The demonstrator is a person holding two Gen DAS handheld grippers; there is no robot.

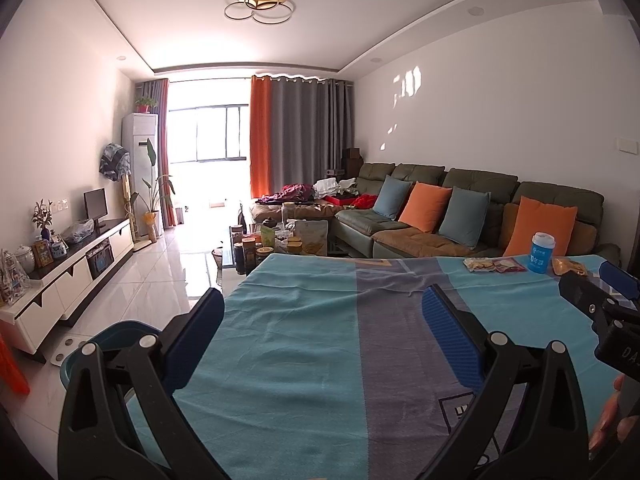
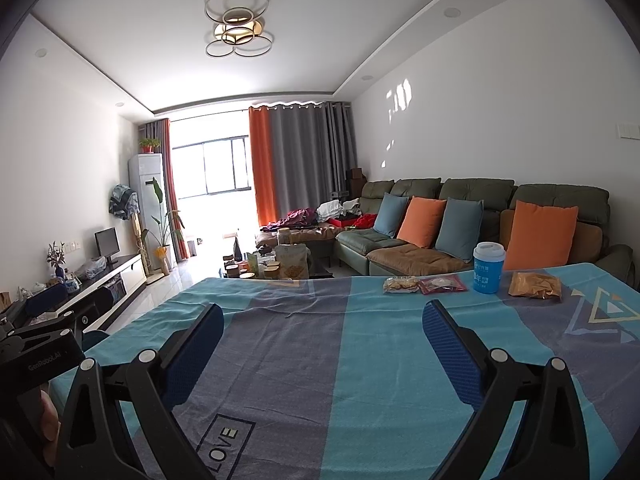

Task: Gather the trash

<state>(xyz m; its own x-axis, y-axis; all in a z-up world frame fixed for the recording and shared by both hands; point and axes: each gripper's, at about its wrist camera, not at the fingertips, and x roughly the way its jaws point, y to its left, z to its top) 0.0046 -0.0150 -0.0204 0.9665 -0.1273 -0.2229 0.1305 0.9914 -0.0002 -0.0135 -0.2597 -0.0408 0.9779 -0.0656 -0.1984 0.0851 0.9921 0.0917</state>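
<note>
Both grippers, left (image 1: 322,318) and right (image 2: 322,334), released, empty; cup (image 2: 488,268) and three wrappers (image 2: 442,283) left at tablecloth's (image 2: 320,360) far edge.

Tablecloth (image 2: 360,360): turquoise and grey-purple stripes, dark square outline with white "LOVE", triangle motif at right corner. Cup (image 2: 488,268): blue, white lid, white print. Wrappers: yellowish packet (image 2: 400,285), red packet (image 2: 442,283), orange-brown packet (image 2: 535,285). Gripper pads (image 2: 450,352): blue, textured; frames black. Sofa (image 2: 476,190): olive green, brown seat covers. Cushions: orange and dusty blue, alternating. Curtains (image 2: 304,160): orange and grey panels.
</note>
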